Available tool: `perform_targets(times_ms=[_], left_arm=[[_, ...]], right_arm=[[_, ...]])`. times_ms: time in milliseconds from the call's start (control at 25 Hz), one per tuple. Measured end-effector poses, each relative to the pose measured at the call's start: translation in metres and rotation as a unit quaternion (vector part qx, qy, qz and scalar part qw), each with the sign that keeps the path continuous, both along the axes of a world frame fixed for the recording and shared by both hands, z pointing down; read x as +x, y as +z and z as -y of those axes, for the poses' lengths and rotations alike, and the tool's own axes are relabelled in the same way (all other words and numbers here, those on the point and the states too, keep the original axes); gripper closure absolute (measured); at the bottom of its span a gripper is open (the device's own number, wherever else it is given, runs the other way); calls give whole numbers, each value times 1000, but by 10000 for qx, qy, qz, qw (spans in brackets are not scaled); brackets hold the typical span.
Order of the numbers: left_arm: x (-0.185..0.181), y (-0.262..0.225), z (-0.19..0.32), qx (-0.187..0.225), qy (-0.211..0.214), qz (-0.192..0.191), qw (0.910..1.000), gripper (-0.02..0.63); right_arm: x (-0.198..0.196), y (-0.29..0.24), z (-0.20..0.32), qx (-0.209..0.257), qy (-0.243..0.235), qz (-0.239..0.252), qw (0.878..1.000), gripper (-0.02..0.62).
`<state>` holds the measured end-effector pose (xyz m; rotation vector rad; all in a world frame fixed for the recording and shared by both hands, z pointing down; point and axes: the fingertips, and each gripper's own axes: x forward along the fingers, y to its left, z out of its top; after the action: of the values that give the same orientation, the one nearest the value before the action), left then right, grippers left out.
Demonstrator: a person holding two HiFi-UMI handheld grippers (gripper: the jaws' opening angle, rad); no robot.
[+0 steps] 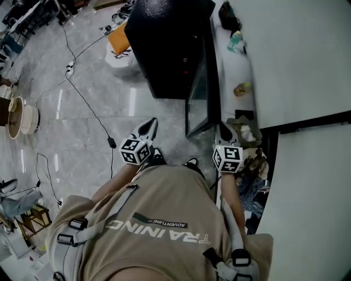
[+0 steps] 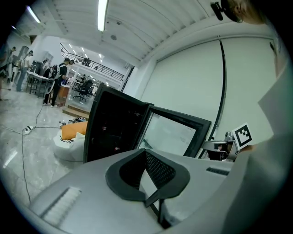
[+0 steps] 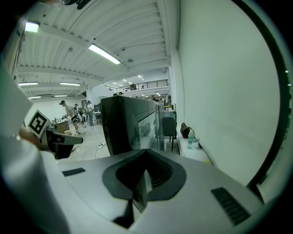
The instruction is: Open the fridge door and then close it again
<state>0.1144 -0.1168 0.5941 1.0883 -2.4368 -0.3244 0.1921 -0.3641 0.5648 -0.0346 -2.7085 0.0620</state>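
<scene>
A black fridge [image 1: 164, 44] stands on the grey floor ahead of me, and its glass door [image 1: 200, 93] is swung wide open toward me. My right gripper [image 1: 224, 130] is at the door's free edge, shut on it. In the right gripper view the door [image 3: 149, 130] runs edge-on away from the jaws of the right gripper [image 3: 139, 183]. My left gripper [image 1: 149, 125] hangs left of the door, shut and holding nothing. The left gripper view shows the dark fridge [image 2: 114, 128], the open door [image 2: 174, 132] and the right gripper [image 2: 208, 146] at its edge.
A white ledge [image 1: 233, 66] along the wall carries a bottle [image 1: 236, 39] and a dark bag [image 1: 229, 16]. Clutter [image 1: 247, 134] lies by my right foot. Cables [image 1: 82, 99] cross the floor at left. An orange and white bundle [image 1: 118, 44] lies beside the fridge.
</scene>
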Motion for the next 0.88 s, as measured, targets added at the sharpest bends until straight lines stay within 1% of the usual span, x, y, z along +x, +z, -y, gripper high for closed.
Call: perform_targets(times_ms=[200,520,640,880], left_arm=[[-15,1,-13,44,-57,1,10000,606],[-40,5,-56,0,-196,79,9998,606],[-52,5,-70,60,-278,76,9996,606],[-66,6,-99,49,-307,65,9995,606]], right_arm=[[-6,0,-22,-6,-122,22,9999,600],[-26,-3,-64,-55,-262,156,9995,600],[-33,-2,-79,-73,-304,212,9993,600],[-51,-9,-112,-6,-476,368,9982,600]])
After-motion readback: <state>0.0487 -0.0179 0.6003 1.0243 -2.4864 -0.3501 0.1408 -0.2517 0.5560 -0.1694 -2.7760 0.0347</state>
